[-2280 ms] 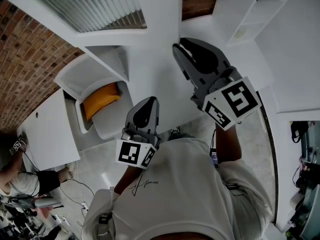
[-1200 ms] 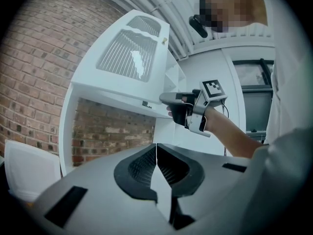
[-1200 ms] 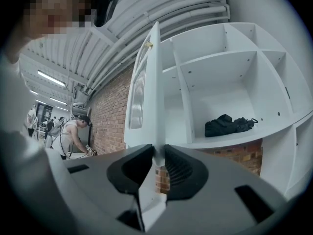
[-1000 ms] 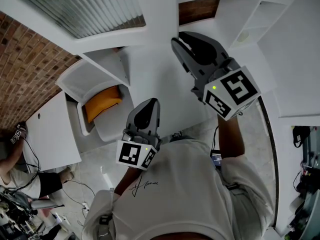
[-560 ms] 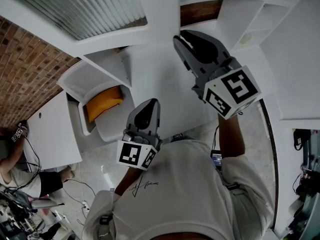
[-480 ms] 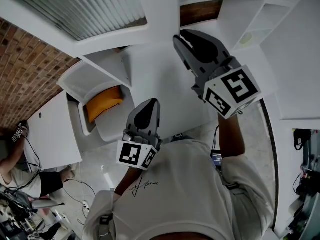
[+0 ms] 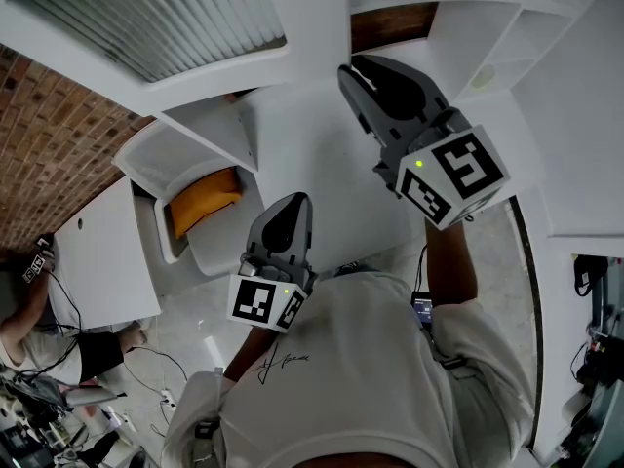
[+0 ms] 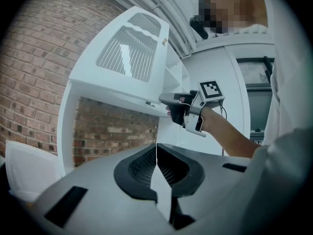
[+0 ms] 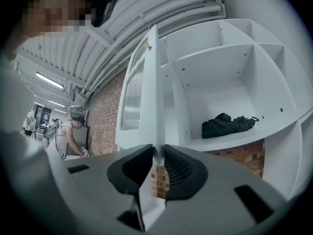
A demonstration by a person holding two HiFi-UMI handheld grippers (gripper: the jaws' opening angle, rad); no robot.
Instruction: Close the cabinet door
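Note:
The white cabinet door (image 7: 292, 8) with a ribbed glass panel (image 7: 146, 18) stands open, swung out from the cabinet (image 9: 220, 77). My right gripper (image 7: 353, 71) is raised to the door's lower edge, and its jaws are shut on that thin white edge (image 9: 156, 131). The left gripper view shows the same hold on the door (image 8: 127, 58) by the right gripper (image 8: 168, 102). My left gripper (image 7: 297, 201) hangs lower, near my chest. Its jaws meet with nothing between them (image 8: 156, 153).
A black bag (image 9: 227, 124) lies on an open cabinet shelf. Below stand a white chair with an orange cushion (image 7: 200, 198) and a white table (image 7: 97, 252). A brick wall (image 7: 49, 115) runs on the left. A person (image 9: 66, 131) stands at a bench further off.
Almost nothing has changed. My right gripper stays on the door's edge, shifted only slightly, and the left gripper has not moved.

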